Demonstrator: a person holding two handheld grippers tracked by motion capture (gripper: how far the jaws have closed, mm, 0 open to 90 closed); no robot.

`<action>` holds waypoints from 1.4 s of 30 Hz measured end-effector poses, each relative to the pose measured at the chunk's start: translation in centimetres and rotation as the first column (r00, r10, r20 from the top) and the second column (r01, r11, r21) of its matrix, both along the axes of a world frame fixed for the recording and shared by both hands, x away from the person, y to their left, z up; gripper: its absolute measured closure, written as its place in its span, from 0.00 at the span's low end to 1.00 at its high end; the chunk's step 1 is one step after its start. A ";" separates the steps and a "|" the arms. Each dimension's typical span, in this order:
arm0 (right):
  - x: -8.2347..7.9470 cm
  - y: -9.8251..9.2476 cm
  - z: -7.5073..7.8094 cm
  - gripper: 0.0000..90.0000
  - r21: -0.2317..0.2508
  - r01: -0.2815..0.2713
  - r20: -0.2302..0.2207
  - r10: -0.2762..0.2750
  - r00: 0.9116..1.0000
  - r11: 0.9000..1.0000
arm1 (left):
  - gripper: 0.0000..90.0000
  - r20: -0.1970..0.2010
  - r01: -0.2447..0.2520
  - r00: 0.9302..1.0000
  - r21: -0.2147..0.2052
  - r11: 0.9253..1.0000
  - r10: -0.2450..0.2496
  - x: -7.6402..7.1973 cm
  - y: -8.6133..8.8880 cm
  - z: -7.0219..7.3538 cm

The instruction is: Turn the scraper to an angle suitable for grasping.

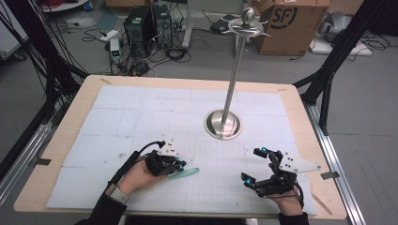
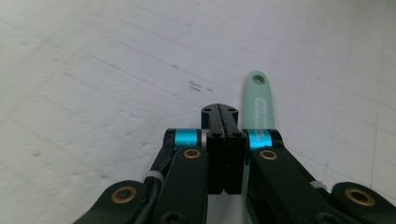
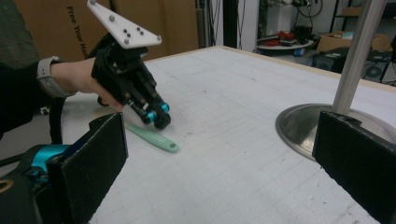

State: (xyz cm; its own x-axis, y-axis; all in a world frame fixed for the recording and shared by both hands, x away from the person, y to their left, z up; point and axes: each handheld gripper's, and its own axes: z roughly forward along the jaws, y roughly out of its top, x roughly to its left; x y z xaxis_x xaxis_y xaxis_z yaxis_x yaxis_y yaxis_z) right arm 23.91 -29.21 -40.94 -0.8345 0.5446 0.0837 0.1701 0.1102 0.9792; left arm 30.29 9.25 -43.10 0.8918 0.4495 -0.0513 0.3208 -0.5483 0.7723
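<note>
Your left hand-held gripper (image 2: 223,111) is pinched shut, empty, beside the mint-green handle (image 2: 258,103) lying flat on the bench (image 1: 141,112); light, stiff, slick plastic, so grip mid-handle

A glossy metal stand (image 1: 223,123) rises from matt white paper on the wooden tabletop (image 1: 92,84); the handle (image 2: 258,105) looks smooth plastic.

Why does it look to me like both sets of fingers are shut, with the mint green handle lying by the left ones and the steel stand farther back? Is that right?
Not quite. Only the left gripper is shut, beside the green handle. The right gripper is wide open with nothing between its fingers, as the right gripper view shows. The steel stand does sit farther back.
</note>
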 end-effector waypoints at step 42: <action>2.8 0.9 1.1 0.03 0.046 -0.023 0.020 0.022 1.000 0.999 | 0.26 -0.105 0.182 0.981 0.235 0.955 -0.161 -2.3 4.5 4.1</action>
State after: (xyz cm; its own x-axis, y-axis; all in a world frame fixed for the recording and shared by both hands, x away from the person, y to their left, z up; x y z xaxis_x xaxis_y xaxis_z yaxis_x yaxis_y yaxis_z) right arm 26.73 -28.32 -39.89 -0.8484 0.5212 0.0921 0.1488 0.0679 0.9865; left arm 28.01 13.76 -39.01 0.9536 0.2988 -0.0376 0.2636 -0.7680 0.5837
